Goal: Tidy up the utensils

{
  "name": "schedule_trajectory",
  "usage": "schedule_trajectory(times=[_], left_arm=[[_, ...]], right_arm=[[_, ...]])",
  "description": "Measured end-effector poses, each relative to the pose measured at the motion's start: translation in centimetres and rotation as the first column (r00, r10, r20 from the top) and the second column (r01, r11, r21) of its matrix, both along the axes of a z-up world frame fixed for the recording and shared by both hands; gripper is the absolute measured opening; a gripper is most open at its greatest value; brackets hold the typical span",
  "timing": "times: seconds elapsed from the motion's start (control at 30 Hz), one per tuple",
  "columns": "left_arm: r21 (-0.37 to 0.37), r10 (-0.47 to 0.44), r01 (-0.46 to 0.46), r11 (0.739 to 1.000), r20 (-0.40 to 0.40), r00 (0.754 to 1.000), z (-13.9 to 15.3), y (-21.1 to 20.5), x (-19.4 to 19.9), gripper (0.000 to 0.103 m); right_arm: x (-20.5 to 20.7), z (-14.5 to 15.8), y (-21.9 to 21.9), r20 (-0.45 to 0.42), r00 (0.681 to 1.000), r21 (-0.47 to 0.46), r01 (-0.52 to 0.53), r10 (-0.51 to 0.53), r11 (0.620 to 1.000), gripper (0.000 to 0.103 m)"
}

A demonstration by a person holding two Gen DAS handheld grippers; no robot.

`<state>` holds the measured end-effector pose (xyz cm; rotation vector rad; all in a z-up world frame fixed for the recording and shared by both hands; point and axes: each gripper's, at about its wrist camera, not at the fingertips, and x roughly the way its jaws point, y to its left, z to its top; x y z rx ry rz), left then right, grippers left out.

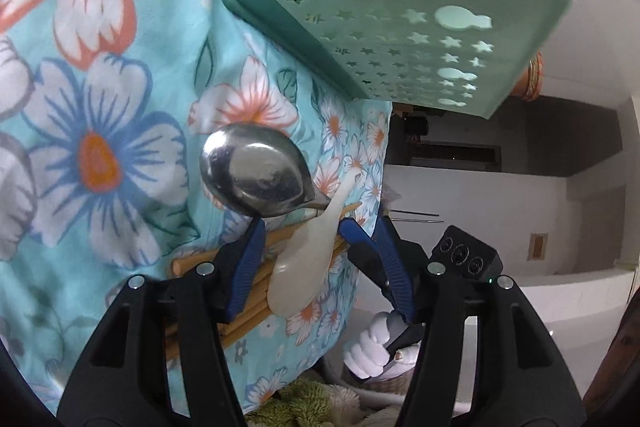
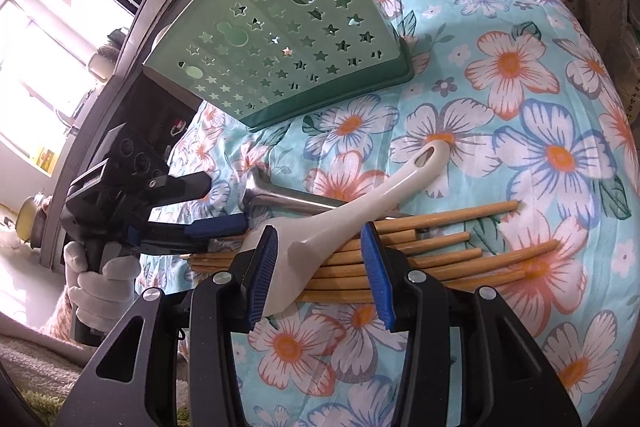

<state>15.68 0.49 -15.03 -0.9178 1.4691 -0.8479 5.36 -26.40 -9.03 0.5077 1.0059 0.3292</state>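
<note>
A turquoise floral cloth [image 2: 520,75] covers the surface. Near the right gripper [image 2: 320,267], a white plastic rice paddle [image 2: 360,215] lies across a bundle of bamboo chopsticks [image 2: 440,263], far from the green star-pierced plastic caddy [image 2: 280,47]. Its fingers stand wide, straddling the paddle's neck. The paddle looks light, stiff and slippery; the neck suits gripping. The left gripper [image 1: 300,251], also wide, alone shows the steel spoon's bowl [image 1: 256,175].
</note>
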Motion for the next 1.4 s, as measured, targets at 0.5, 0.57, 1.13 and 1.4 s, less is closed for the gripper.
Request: schedule_trajectory(times=[0.5, 0.57, 1.13, 1.4], left_arm=[[0.114, 0.086, -0.089, 0.989, 0.036, 0.996, 0.7, -1.0, 1.1, 0.055], [0.125, 0.107, -0.111, 0.986, 0.039, 0.993, 0.8, -0.9, 1.0, 0.055], [0.289, 0.071, -0.199, 0.936, 0.4, 0.914, 6.6, -4.1, 1.4, 0.055], [0.564, -0.297, -0.202, 0.8, 0.666, 0.684, 8.4, -10.4, -0.5, 0.055]], right_arm=[[-0.9, -0.7, -2.4, 0.023, 0.999, 0.077, 0.022, -0.024, 0.997, 0.043], [-1.1, -0.7, -2.6, 0.028, 0.999, 0.085, 0.022, -0.025, 0.996, 0.043], [-1.7, -1.0, -4.1, 0.054, 0.998, 0.141, 0.011, -0.019, 0.99, 0.044], [-1.9, -0.6, -4.5, 0.06, 0.998, 0.132, 0.019, -0.028, 0.991, 0.044]])
